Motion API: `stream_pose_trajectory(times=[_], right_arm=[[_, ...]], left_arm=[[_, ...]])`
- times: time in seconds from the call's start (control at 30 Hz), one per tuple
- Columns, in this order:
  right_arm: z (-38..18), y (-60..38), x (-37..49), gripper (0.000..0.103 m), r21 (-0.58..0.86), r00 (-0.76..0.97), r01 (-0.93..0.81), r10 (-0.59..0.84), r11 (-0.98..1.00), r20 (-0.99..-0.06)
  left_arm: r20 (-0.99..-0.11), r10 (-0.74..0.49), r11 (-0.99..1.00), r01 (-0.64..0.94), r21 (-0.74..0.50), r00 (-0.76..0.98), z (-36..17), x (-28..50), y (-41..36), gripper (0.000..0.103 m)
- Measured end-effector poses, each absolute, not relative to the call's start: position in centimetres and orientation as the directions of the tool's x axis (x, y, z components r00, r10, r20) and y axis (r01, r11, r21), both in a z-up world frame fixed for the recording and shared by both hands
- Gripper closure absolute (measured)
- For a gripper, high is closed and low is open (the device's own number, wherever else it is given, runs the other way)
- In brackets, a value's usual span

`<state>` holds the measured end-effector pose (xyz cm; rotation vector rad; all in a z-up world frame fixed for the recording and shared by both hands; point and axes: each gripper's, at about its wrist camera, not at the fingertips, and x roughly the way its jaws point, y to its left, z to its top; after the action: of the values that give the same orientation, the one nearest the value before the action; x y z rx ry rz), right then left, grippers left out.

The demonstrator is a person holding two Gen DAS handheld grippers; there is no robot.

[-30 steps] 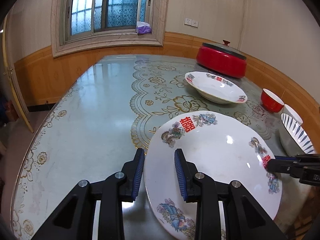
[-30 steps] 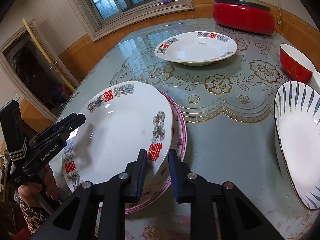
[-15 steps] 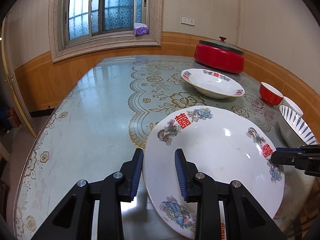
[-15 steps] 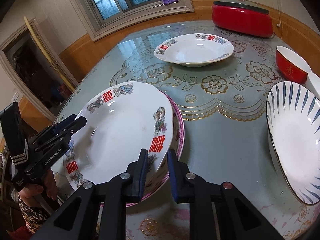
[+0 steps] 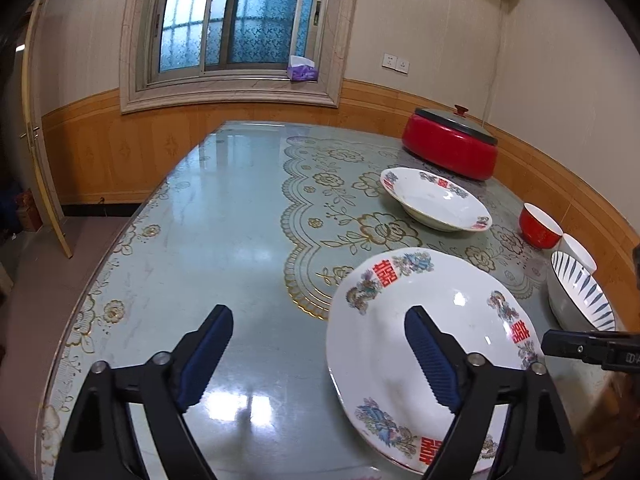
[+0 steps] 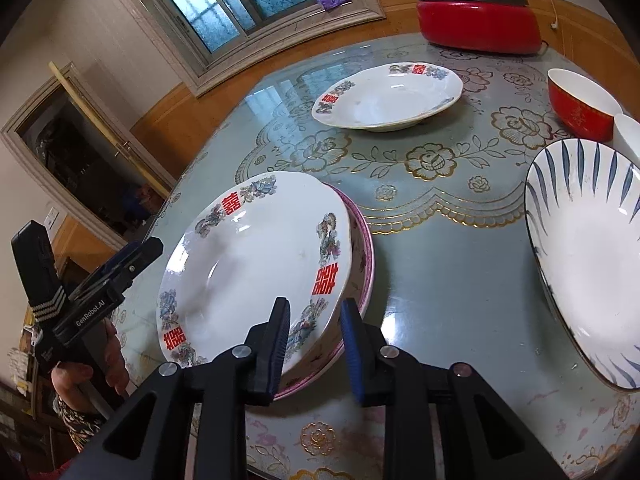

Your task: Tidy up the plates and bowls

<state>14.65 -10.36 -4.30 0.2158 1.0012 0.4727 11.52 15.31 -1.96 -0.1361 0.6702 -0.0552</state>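
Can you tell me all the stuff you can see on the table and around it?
flowered plate: one, white, atop pink-rimmed bowl
pink-rimmed bowl: one, under it
second flowered plate: one, white, mid-table
striped plate: one, white and blue, right side
red bowl: one, far right
white bowl: one, beside it
red pot: one, grey lid, far edge
table: one, green glass
window: one, behind
left gripper: black, opening, plate rim between
right gripper: black, opening, astride rim

Left gripper [image 5: 318, 354] jaws are opening wide, pointing downward; right gripper [image 6: 314, 340] jaws are opening slightly.
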Motion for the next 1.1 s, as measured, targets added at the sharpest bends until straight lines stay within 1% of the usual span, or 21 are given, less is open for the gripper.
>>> stream_pose_trajectory(times=[0.1,0.3,0.37,0.47,0.5,0.6,0.67,0.73,0.83,0.97,1.1], right_arm=[[-3.9,-10.8,14.9,0.073,0.386,0.452,-0.267,0.468,0.883,-0.759],[-1.8,-12.4,17.2,0.07,0.376,0.492,-0.222,0.436,0.9,-0.753],[-1.0,-13.2,18.8,0.065,0.388,0.492,-0.207,0.439,0.898,-0.752],[-0.2,-14.5,22.1,0.062,0.412,0.479,-0.186,0.448,0.892,-0.755],[0.1,-15.2,23.4,0.062,0.404,0.489,-0.156,0.426,0.901,-0.761],[1.0,-16.7,26.8,0.061,0.38,0.515,-0.105,0.377,0.919,-0.77],[1.2,-17.5,29.6,0.061,0.392,0.505,-0.087,0.38,0.916,-0.775],[1.1,-18.6,32.5,0.061,0.414,0.497,-0.04,0.377,0.91,-0.782],[0.4,-19.6,36.5,0.061,0.397,0.478,0.034,0.334,0.917,-0.812],[-1.3,-19.8,40.4,0.061,0.365,0.42,0.086,0.299,0.927,-0.857],[-3.3,-19.3,43.0,0.061,0.335,0.383,0.115,0.27,0.935,-0.884]], left_arm=[[-0.645,-0.092,0.988,-0.011,-0.154,0.759,-1.7,12.2,15.7,0.006],[-0.679,-0.124,0.98,-0.017,-0.198,0.723,-0.2,14.4,16.4,0.005],[-0.691,-0.13,0.977,-0.025,-0.21,0.711,0.5,15.6,16.8,0.003],[-0.699,-0.138,0.97,-0.047,-0.238,0.702,1.1,17.5,17.4,0.002],[-0.701,-0.132,0.968,-0.061,-0.244,0.701,1.3,18.1,17.6,0.002],[-0.723,-0.113,0.966,-0.096,-0.241,0.682,1.6,20.4,17.8,0.002],[-0.734,-0.087,0.973,-0.1,-0.207,0.673,1.7,22.0,17.3,0.002],[-0.741,-0.086,0.979,-0.083,-0.188,0.666,1.7,23.2,16.7,0.002],[-0.748,-0.102,0.981,-0.058,-0.185,0.655,1.5,25.2,15.9,0.002],[-0.774,-0.143,0.977,-0.037,-0.209,0.617,0.4,27.9,15.3,0.002],[-0.792,-0.135,0.981,-0.032,-0.191,0.596,-0.6,30.5,14.7,0.002]])
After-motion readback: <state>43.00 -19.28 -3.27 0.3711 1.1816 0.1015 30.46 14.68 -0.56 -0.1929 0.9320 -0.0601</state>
